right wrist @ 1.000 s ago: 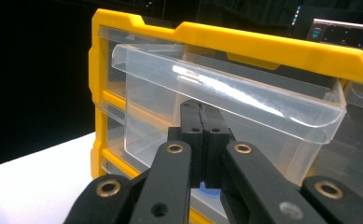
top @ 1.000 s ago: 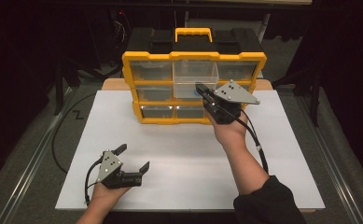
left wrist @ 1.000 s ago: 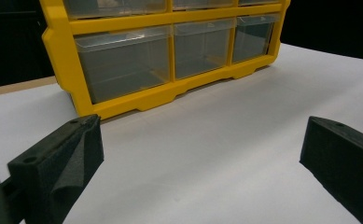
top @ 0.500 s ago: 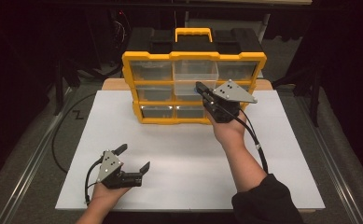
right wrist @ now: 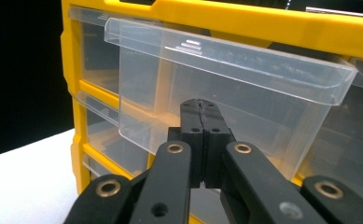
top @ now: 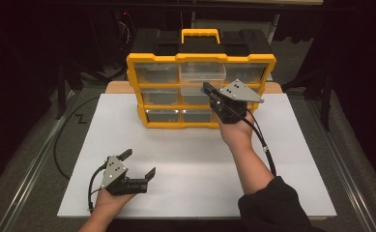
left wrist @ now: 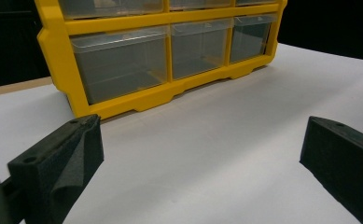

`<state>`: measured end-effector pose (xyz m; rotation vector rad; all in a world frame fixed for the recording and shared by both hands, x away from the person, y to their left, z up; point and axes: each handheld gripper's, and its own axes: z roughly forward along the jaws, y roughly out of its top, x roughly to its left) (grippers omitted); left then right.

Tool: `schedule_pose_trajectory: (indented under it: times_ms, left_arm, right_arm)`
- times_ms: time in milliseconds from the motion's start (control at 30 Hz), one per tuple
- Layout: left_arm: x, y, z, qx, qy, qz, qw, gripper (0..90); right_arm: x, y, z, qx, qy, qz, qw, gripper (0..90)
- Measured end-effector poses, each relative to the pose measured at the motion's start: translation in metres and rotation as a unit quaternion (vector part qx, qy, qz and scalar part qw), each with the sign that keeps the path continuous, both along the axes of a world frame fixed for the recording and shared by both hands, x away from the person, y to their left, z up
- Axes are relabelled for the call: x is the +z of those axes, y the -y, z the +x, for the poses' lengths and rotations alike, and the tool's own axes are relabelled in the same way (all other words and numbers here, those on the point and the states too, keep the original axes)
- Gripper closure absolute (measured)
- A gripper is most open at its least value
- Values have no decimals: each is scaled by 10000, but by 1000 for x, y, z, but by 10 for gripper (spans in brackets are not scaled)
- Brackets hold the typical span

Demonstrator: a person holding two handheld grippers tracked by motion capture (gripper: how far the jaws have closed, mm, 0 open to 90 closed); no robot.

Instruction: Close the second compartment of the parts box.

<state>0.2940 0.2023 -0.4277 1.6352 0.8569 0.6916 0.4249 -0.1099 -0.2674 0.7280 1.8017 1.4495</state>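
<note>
Drawer of clear plastic, the middle one in the top row of the yellow organiser, is the thing your move turns on: it stands partly slid out of its slot, proud of its neighbours, with its long axis running from 9 to 3 o'clock across the cabinet face in the high view.

Your right gripper sits straight in front of it, at 6 o'clock from the drawer, tips aimed toward 12. Its jaws are pressed together with nothing between them, which the right gripper view makes plain: the two black pads meet edge to edge against the drawer's front wall, just under the overhanging lip. Whether the tips actually touch the plastic or stop a hair short you probably cannot settle from this angle, since the wall is transparent.

Your left gripper rests well apart at 7 o'clock on the white sheet, jaws spread wide and empty, looking at the bottom row of the cabinet. So the right hand is clearly the nearer one.

Judging by that lineup, travel runs along the 6–12 line: push toward 12 to seat the drawer, keeping the tips centred so it does not skew in its slot.
</note>
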Motion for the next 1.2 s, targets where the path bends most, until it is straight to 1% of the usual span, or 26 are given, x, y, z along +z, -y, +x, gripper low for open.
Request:
schedule_pose_trajectory:
  times_ms: [133, 367, 733, 967, 1200]
  left_arm:
    - [0, 0, 1, -14, -38, 15, 10000, 1]
    - [0, 1, 1, -30, -24, 2, 10000, 1]
    - [0, 1, 2, -49, -31, 14, 10000, 0]
    - [0, 1, 2, -45, -24, -9, 10000, 0]
    - [0, 1, 2, -57, -23, -5, 10000, 1]
  right_arm:
    - [0, -1, 4, -42, -34, -12, 10000, 900]
    - [2, -4, 10, -129, -32, -73, 9999, 900]
    - [3, -4, 16, -198, -37, -90, 9998, 900]
    - [5, -5, 24, -279, -55, -100, 9995, 900]
    - [5, -7, 29, -331, -69, -124, 9994, 900]
